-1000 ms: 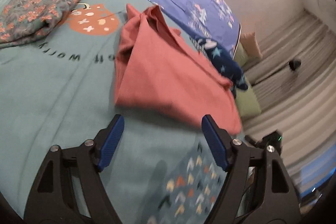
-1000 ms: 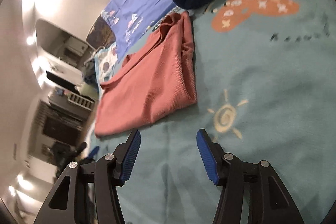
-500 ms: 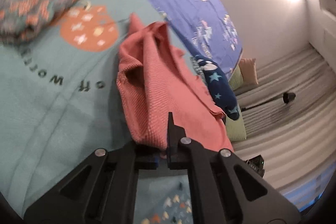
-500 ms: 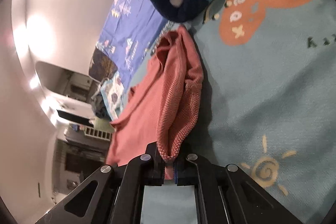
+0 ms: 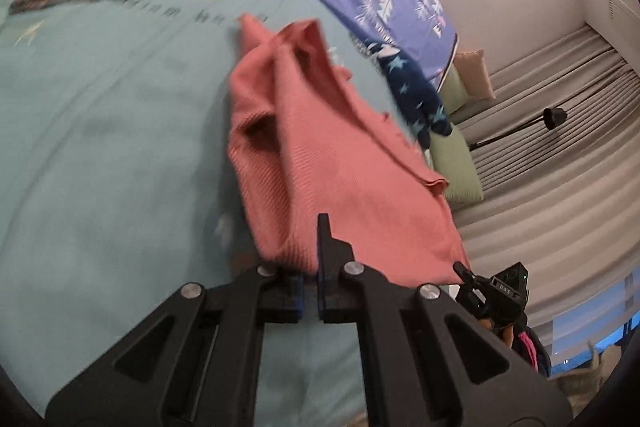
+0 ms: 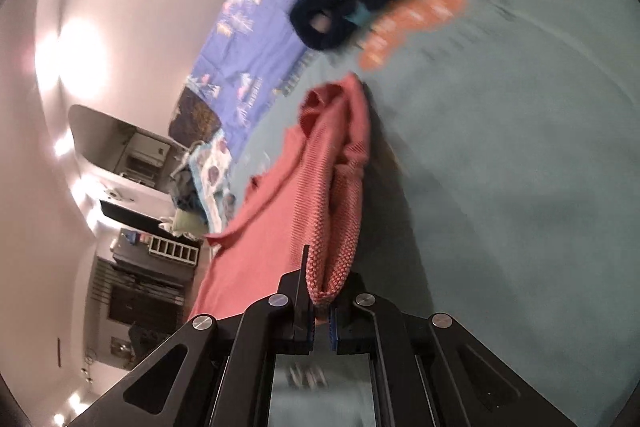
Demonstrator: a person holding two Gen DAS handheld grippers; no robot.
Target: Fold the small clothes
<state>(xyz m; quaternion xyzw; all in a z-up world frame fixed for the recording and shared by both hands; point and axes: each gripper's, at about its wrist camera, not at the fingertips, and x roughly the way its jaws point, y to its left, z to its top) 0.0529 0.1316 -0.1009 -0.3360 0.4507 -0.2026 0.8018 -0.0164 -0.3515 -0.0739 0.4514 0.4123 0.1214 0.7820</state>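
Now left claw (image 5: 310,289) clamped on pink garment (image 5: 320,163) edge; right claw (image 6: 321,323) likewise.

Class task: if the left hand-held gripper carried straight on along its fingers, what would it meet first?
The pink garment it is already shut on: the left hand-held gripper points along that cloth. Beyond it probably lies the teal bedspread, though depth is unclear.
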